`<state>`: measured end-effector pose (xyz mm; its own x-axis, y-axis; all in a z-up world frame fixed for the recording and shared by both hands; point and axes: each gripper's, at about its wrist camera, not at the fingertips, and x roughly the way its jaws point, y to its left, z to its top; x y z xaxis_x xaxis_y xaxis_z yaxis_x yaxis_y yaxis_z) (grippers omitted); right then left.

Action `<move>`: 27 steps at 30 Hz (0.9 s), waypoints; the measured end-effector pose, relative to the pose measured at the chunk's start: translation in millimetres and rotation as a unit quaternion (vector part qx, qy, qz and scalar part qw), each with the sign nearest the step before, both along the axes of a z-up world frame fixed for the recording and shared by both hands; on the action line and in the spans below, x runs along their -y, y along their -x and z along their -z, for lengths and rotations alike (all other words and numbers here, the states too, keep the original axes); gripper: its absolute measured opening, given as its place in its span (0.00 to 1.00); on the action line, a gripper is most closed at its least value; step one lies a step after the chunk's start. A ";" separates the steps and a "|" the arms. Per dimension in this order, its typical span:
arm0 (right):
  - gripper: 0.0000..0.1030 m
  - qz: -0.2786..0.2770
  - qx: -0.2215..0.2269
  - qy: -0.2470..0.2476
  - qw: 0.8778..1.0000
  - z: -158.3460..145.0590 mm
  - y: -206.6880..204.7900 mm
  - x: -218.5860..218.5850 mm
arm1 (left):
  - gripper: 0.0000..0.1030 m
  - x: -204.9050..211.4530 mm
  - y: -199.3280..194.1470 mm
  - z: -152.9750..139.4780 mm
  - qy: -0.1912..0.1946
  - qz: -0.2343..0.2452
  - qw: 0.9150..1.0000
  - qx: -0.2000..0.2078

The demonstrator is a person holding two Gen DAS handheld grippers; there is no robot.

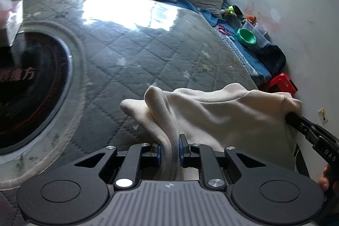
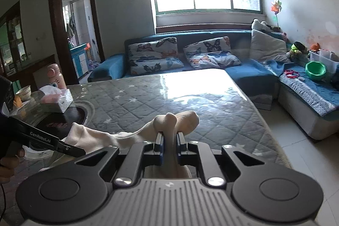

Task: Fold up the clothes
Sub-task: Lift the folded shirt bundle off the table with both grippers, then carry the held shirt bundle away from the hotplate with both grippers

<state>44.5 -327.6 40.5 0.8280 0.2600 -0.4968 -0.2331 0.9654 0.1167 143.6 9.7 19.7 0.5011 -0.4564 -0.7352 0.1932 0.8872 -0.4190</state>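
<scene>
A cream fleece garment (image 1: 222, 115) hangs stretched between both grippers above the grey quilted table (image 1: 131, 52). My left gripper (image 1: 171, 148) is shut on a bunched fold of it at one end. Its other end, at the right edge of the left wrist view, is pinched by the right gripper's fingers (image 1: 296, 120). In the right wrist view my right gripper (image 2: 170, 145) is shut on a rolled edge of the cream garment (image 2: 178, 120), which runs left to the left gripper's fingers (image 2: 70, 148).
A dark round inset (image 1: 27, 86) and a tissue box (image 2: 57, 99) sit on the table's left part. A blue corner sofa (image 2: 243, 69) with butterfly pillows (image 2: 154, 56) lies beyond, a green bowl (image 2: 315, 70) on it. A red stool (image 1: 281, 83) stands by the wall.
</scene>
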 end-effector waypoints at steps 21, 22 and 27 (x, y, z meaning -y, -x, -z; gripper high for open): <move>0.10 0.062 0.016 0.023 0.998 -12.3 -7.7 56.8 | 0.16 78.8 -24.5 -17.6 -0.016 0.030 0.999 0.016; 0.10 0.066 0.016 0.024 0.997 -12.5 -9.0 59.3 | 0.16 82.3 -25.1 -18.3 -0.017 0.032 0.999 0.017; 0.10 0.074 0.022 0.029 0.997 -14.7 -9.6 62.6 | 0.16 95.9 -28.2 -23.2 -0.025 0.040 0.999 0.024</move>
